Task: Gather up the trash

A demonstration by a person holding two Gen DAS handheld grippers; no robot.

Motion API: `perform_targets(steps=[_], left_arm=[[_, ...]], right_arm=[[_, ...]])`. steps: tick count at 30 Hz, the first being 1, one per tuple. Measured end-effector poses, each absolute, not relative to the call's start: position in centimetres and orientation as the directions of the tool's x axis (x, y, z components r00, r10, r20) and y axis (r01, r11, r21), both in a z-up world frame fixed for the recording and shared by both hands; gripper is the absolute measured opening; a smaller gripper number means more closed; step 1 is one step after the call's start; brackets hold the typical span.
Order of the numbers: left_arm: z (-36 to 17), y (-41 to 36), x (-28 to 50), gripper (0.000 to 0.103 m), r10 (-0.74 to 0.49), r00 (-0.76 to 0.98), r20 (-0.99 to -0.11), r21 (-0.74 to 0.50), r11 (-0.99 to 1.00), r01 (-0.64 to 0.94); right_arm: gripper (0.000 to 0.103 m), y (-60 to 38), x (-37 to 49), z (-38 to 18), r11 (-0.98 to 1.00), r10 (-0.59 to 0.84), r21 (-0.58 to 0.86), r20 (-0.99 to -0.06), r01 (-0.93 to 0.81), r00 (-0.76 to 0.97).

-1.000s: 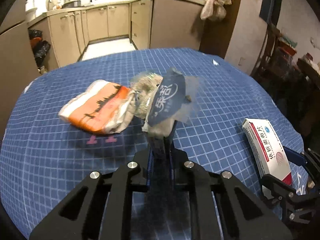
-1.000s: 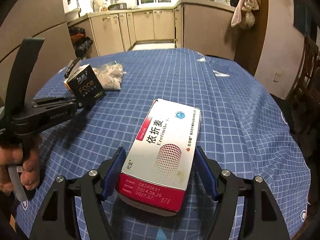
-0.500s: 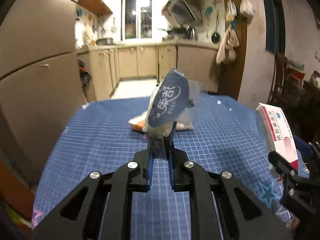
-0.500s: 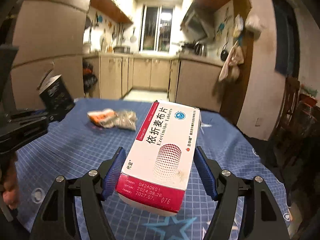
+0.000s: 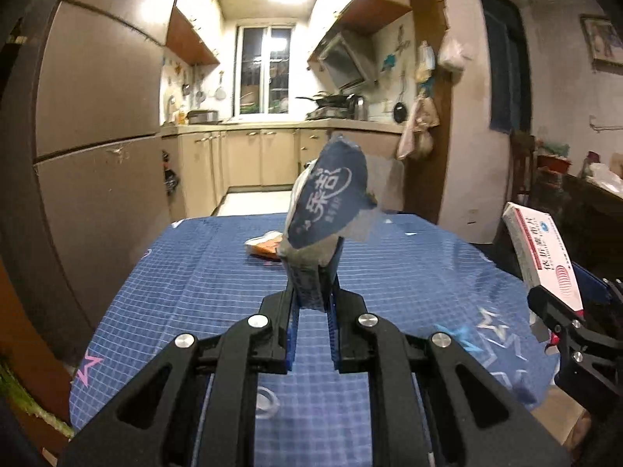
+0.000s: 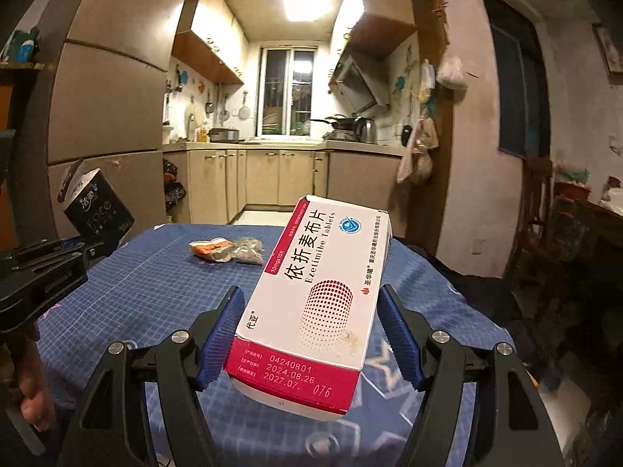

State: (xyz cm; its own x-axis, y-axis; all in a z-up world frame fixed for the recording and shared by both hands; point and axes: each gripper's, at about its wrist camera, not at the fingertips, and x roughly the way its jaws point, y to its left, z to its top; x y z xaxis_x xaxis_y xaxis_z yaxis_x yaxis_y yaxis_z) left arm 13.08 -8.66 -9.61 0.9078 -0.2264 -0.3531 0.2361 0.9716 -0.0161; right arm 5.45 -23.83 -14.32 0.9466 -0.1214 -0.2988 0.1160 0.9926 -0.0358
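My left gripper [image 5: 311,295] is shut on a dark blue tissue packet [image 5: 329,202] and holds it upright above the blue checked tablecloth [image 5: 194,292]. The packet also shows at the left of the right wrist view [image 6: 95,206]. My right gripper [image 6: 311,334] is shut on a white and red medicine box [image 6: 319,295], held flat above the table's near edge; the box also shows in the left wrist view [image 5: 541,249]. An orange and white wrapper [image 6: 210,249] and a clear crumpled bag [image 6: 247,251] lie on the far part of the table.
A tall brown fridge [image 6: 105,116] stands left of the table. Kitchen cabinets [image 6: 272,179] are behind. A wooden post [image 6: 432,116] and a dark chair with clutter [image 6: 545,210] are to the right.
Both grippers have lifted and pulled back from the table with their items held. The wrapper and bag now lie farther away on the table.
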Motion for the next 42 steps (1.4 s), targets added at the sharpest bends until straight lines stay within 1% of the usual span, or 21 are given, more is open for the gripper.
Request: perform_targets(steps=[6,7,9,10,11,14,16,19,23,24,25,26,27,29,30,32,33,35,38,40,42], left_arm=[[-9.9,-11.9,9.9,0.012,-0.306,0.889,-0.341,-0.010,0.947,0.322],[-9.9,-12.4,9.5,0.011,-0.319,0.885,-0.339,-0.009,0.942,0.336],[-9.8,-13.7,8.7,0.012,-0.349,0.875,-0.335,-0.005,0.930,0.369],[-9.8,-14.4,8.5,0.012,-0.363,0.869,-0.336,-0.003,0.923,0.384],[-9.9,-14.7,8.4,0.012,-0.372,0.865,-0.336,-0.003,0.919,0.394],[-10.7,-16.0,9.0,0.012,-0.380,0.850,-0.365,0.006,0.912,0.410],[-10.9,-15.9,9.7,0.012,-0.370,0.844,-0.388,0.005,0.915,0.403],[-10.4,-15.3,10.1,0.012,-0.359,0.853,-0.380,-0.002,0.922,0.387],[-10.4,-15.7,10.8,0.012,-0.376,0.837,-0.396,-0.021,0.916,0.401],[-10.4,-15.8,10.7,0.012,-0.380,0.837,-0.394,-0.020,0.914,0.406],[-10.3,-15.8,10.6,0.012,-0.383,0.836,-0.393,-0.017,0.912,0.410],[-10.4,-15.9,10.6,0.012,-0.383,0.834,-0.398,-0.014,0.911,0.412],[-10.6,-15.8,10.8,0.012,-0.380,0.831,-0.408,-0.014,0.912,0.410],[-10.8,-15.5,11.1,0.012,-0.370,0.830,-0.418,-0.011,0.915,0.402],[-10.8,-15.4,11.3,0.012,-0.364,0.830,-0.421,-0.005,0.917,0.400],[-10.5,-15.0,11.6,0.012,-0.355,0.836,-0.418,0.000,0.920,0.391],[-10.3,-14.9,11.6,0.012,-0.353,0.839,-0.415,0.001,0.921,0.389],[-9.8,-14.5,11.6,0.012,-0.349,0.845,-0.405,0.003,0.924,0.383],[-8.9,-13.9,11.3,0.012,-0.345,0.855,-0.387,0.017,0.925,0.380],[-8.6,-13.7,10.9,0.012,-0.342,0.860,-0.379,0.041,0.922,0.385],[-8.8,-13.5,10.9,0.012,-0.337,0.861,-0.381,0.055,0.921,0.385]], right_arm=[[0.069,-26.5,-0.4,-13.9,0.981,-0.195,-0.042,-0.279,0.191,0.940],[0.046,-27.0,-1.2,-13.8,0.978,-0.207,-0.040,-0.277,0.204,0.938],[0.033,-28.7,-2.1,-13.6,0.974,-0.221,-0.025,-0.291,0.224,0.931],[0.015,-29.6,-2.7,-13.7,0.973,-0.227,-0.022,-0.310,0.232,0.923],[0.010,-30.5,-3.0,-14.0,0.971,-0.231,-0.018,-0.323,0.238,0.918],[0.004,-34.0,-1.8,-16.0,0.956,-0.276,-0.017,-0.376,0.292,0.884],[0.004,-37.6,-2.7,-16.2,0.936,-0.315,0.019,-0.403,0.351,0.860],[0.004,-40.8,-4.3,-15.4,0.923,-0.349,0.001,-0.420,0.385,0.838],[0.006,-43.8,-5.7,-16.4,0.920,-0.296,0.090,-0.475,0.381,0.829],[0.016,-44.2,-5.8,-16.8,0.921,-0.277,0.111,-0.487,0.373,0.829],[0.030,-44.4,-5.8,-17.5,0.921,-0.256,0.133,-0.500,0.365,0.827],[0.036,-44.3,-5.6,-17.9,0.922,-0.249,0.137,-0.505,0.361,0.827],[0.039,-43.9,-5.1,-18.3,0.926,-0.240,0.137,-0.508,0.353,0.827],[0.039,-43.2,-4.1,-18.6,0.936,-0.213,0.138,-0.510,0.324,0.833],[0.042,-43.0,-3.7,-18.7,0.941,-0.194,0.147,-0.507,0.306,0.840],[0.062,-42.4,-2.5,-18.7,0.947,-0.160,0.162,-0.510,0.277,0.845],[0.076,-42.1,-2.2,-18.9,0.950,-0.146,0.165,-0.514,0.264,0.845],[0.077,-41.6,-1.8,-20.5,0.955,-0.116,0.168,-0.543,0.243,0.831],[0.075,-40.3,-1.4,-26.1,0.957,-0.072,0.177,-0.621,0.229,0.781],[0.060,-39.1,-0.9,-31.8,0.956,-0.032,0.190,-0.689,0.223,0.724],[0.058,-37.2,-0.4,-38.9,0.957,0.002,0.186,-0.768,0.221,0.640]])
